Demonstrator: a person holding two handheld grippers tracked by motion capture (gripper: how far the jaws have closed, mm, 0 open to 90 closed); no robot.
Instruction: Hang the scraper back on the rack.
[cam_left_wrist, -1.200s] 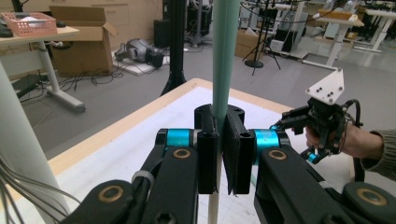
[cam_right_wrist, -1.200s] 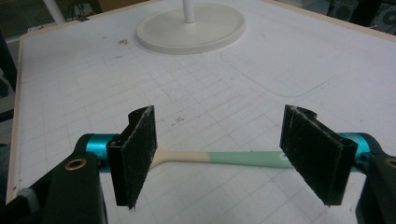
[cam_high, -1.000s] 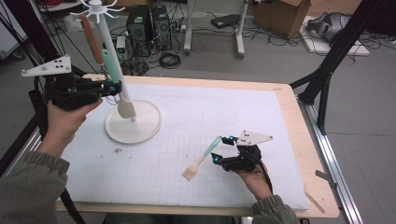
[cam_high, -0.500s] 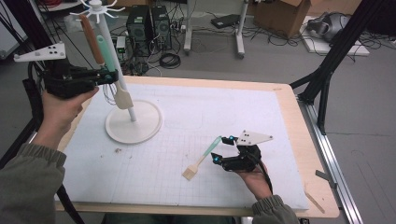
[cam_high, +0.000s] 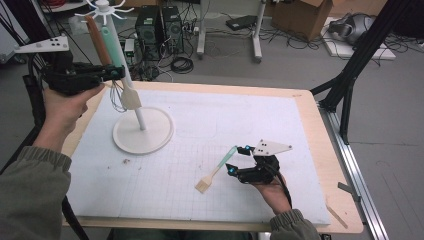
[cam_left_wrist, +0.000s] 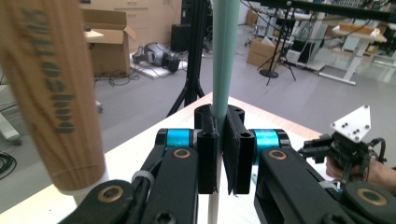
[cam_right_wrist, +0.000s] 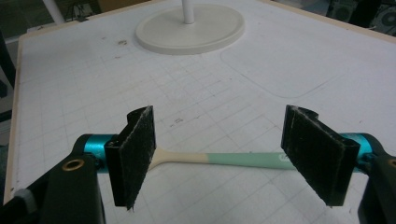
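A white hanging stand (cam_high: 141, 120) with hooks at its top rises from a round base at the mat's left. A mint-handled spatula (cam_high: 131, 97) hangs along the pole, and my left gripper (cam_high: 115, 73) is shut on its handle (cam_left_wrist: 225, 56). Beside it hangs a brown wooden handle (cam_left_wrist: 51, 93). At the front right, my right gripper (cam_high: 239, 160) rests low on the mat, open. A brush with a mint handle (cam_right_wrist: 224, 159) lies on the mat across the gap between its pads (cam_right_wrist: 135, 149), untouched. The brush's pale head (cam_high: 202, 186) points toward the front left.
The white gridded mat (cam_high: 210, 125) covers a wooden table (cam_high: 320, 150). A wire whisk (cam_high: 117, 97) hangs by the pole. The stand's base (cam_right_wrist: 191, 25) lies ahead in the right gripper view. Computers, cables and tripod legs stand on the floor beyond.
My left gripper has risen and drifted a little left with the mint spatula, lifting its head higher above the stand's base. The right gripper and the brush have not moved.
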